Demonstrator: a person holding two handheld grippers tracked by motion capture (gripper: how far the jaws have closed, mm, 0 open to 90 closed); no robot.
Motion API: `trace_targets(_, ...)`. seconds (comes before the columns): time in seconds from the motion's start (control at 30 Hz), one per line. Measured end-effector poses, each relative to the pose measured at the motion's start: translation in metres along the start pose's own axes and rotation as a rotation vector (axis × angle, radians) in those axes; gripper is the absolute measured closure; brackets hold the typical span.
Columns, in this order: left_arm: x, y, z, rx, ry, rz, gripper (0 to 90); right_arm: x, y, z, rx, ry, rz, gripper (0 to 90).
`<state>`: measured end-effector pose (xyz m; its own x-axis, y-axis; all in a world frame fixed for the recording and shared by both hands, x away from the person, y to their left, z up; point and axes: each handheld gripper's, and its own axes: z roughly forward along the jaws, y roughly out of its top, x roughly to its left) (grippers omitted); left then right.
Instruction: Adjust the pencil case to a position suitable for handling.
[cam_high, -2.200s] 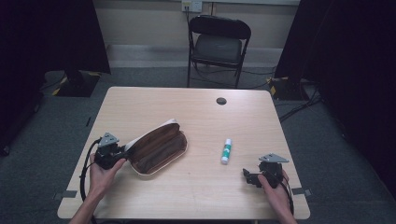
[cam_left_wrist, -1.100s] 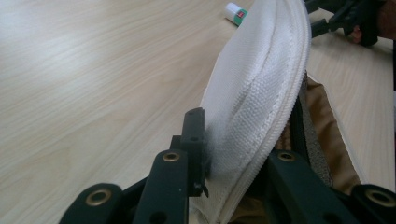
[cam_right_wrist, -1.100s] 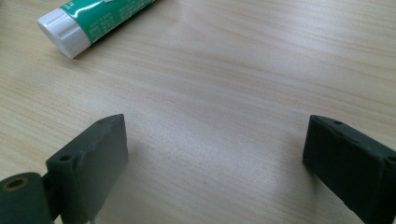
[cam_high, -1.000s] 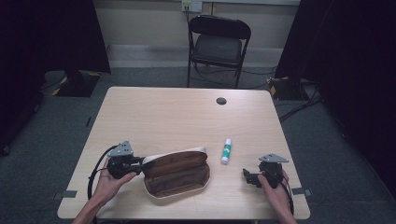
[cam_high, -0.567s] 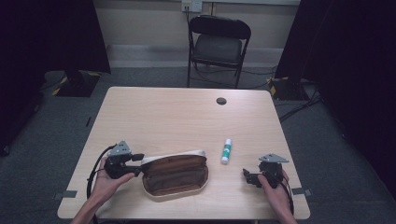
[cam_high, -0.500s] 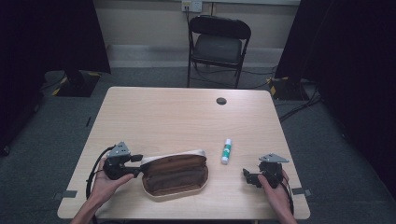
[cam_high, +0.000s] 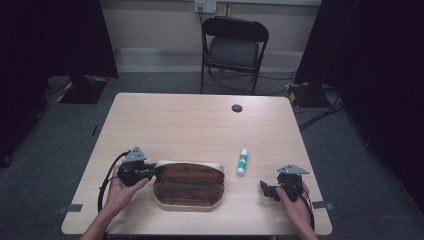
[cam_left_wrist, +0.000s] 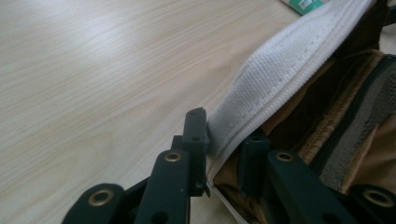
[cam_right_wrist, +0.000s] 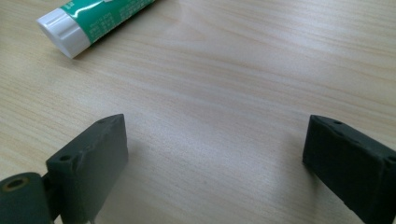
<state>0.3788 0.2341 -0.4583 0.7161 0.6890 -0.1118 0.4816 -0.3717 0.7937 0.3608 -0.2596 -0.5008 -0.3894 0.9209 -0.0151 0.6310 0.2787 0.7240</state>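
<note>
A: High view, item one?
B: Brown pencil case (cam_high: 189, 186), lower centre of the frame, lying open on the surface (cam_high: 200, 130). The left gripper (cam_high: 150, 171), lower left, meets its left end, probably to steady it so the mouth stays open.

A: Item two?
B: Glue stick (cam_high: 242, 161), right of the case, apart from it. The right gripper (cam_high: 264, 187) rests at lower right, short of the stick.

A: Left gripper view?
B: The left gripper (cam_left_wrist: 223, 154) has just been closing; its jaws pinch the case's white zip edge (cam_left_wrist: 280, 79), which runs to the upper right.

A: Right gripper view?
B: The right gripper (cam_right_wrist: 215, 154) stands wide open with nothing between its jaws, bare surface between them; the glue stick (cam_right_wrist: 100, 21) lies at upper left, likely the next pick.
</note>
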Motion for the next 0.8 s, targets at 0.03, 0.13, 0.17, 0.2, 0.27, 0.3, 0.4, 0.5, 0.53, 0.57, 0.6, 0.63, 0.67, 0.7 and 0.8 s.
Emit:
trace_targets(0.03, 0.0, 0.001, 0.001, -0.001, 0.0, -0.005, 77.9, 0.0, 0.0, 0.0, 0.0, 0.0, 0.0, 5.7)
trace_targets(0.13, -0.002, 0.001, 0.003, -0.009, 0.003, -0.009, 77.9, 0.0, 0.0, 0.0, 0.0, 0.0, 0.0, 5.7)
trace_targets(0.17, -0.002, 0.001, 0.003, -0.005, -0.005, -0.016, 77.7, 0.0, 0.0, 0.0, 0.0, 0.0, 0.0, 5.7)
trace_targets(0.2, -0.003, 0.001, 0.002, -0.001, -0.007, -0.012, 77.1, 0.0, 0.0, 0.0, 0.0, 0.0, 0.0, 5.7)
trace_targets(0.27, -0.004, 0.001, 0.002, -0.005, -0.028, -0.018, 76.0, 0.0, 0.0, 0.0, 0.0, 0.0, 0.0, 5.7)
trace_targets(0.3, -0.005, 0.0, 0.001, 0.001, -0.029, -0.012, 74.9, 0.0, 0.0, 0.0, 0.0, 0.0, -0.001, 5.7)
trace_targets(0.4, -0.004, -0.001, -0.002, -0.006, -0.048, -0.023, 68.0, 0.0, 0.0, 0.0, 0.0, 0.0, 0.0, 5.7)
trace_targets(0.5, -0.004, -0.001, -0.005, -0.013, -0.053, -0.024, 59.9, 0.0, 0.0, 0.0, 0.0, 0.0, 0.0, 5.7)
trace_targets(0.53, -0.005, -0.001, -0.007, -0.01, -0.05, -0.026, 55.9, 0.0, 0.0, 0.0, 0.001, 0.0, 0.002, 5.7)
trace_targets(0.57, -0.005, -0.002, -0.008, -0.006, -0.043, -0.022, 52.3, 0.0, 0.0, 0.0, 0.0, 0.0, 0.0, 5.7)
trace_targets(0.6, -0.005, -0.003, -0.01, -0.01, -0.044, -0.024, 49.0, 0.0, 0.0, 0.0, 0.0, 0.0, 0.0, 5.7)
trace_targets(0.63, -0.005, -0.003, -0.01, -0.01, -0.044, -0.024, 44.8, 0.0, 0.0, 0.0, 0.0, 0.0, 0.0, 5.7)
trace_targets(0.67, -0.005, -0.003, -0.011, -0.016, -0.043, -0.028, 44.8, 0.0, 0.0, 0.0, 0.0, 0.0, 0.0, 5.7)
trace_targets(0.7, -0.004, -0.004, -0.012, -0.016, -0.044, -0.043, 43.2, 0.0, 0.0, 0.0, 0.0, 0.0, 0.0, 5.7)
trace_targets(0.8, -0.004, -0.007, -0.016, 0.0, -0.044, -0.053, 37.6, 0.0, 0.0, 0.0, 0.0, 0.0, 0.0, 5.7)
